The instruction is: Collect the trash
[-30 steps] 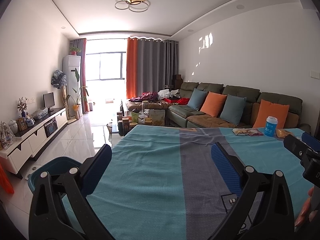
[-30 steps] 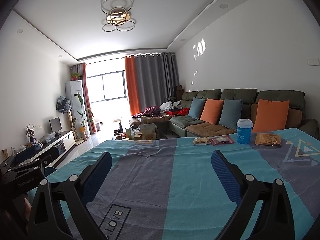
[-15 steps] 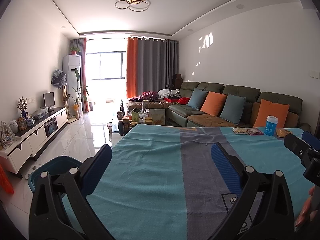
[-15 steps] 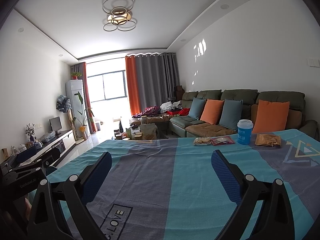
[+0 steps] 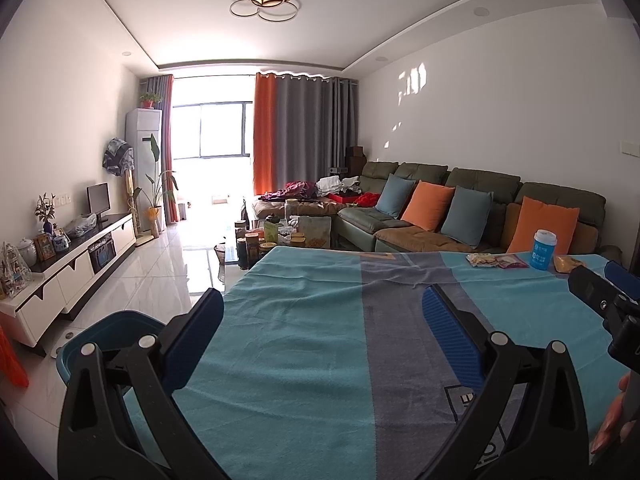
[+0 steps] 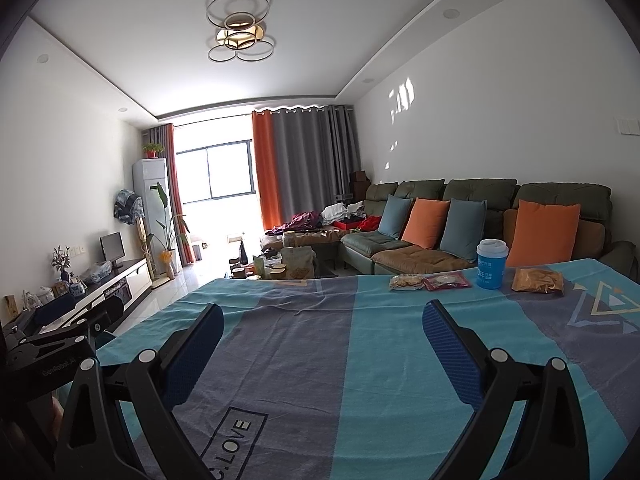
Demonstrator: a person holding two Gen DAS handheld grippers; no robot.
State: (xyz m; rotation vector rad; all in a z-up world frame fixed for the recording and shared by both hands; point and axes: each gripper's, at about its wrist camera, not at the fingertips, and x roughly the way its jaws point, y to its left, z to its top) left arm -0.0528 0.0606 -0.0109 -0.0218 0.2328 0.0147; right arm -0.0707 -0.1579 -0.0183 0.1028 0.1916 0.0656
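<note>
At the table's far right edge stand a blue paper cup with a white lid point(image 6: 491, 264), a yellowish snack packet point(image 6: 406, 282), a dark red wrapper point(image 6: 447, 281) and an orange-brown packet point(image 6: 537, 280). The same cup point(image 5: 543, 249) and wrappers point(image 5: 496, 260) show small in the left wrist view. My left gripper point(image 5: 322, 314) is open over the near left of the cloth, nothing between its fingers. My right gripper point(image 6: 322, 330) is open too, low over the cloth, well short of the trash. A blue bin point(image 5: 116, 334) sits on the floor left of the table.
A teal and grey cloth point(image 6: 360, 360) covers the table. Behind it runs a green sofa point(image 6: 460, 220) with orange and blue cushions. A cluttered coffee table point(image 5: 276, 236) and a white TV cabinet point(image 5: 80, 264) flank glossy floor tiles. Each gripper appears at the other view's edge.
The right wrist view has tilted down slightly, so the cup and wrappers sit a little lower in frame. The left gripper has barely moved. Both stay open.
</note>
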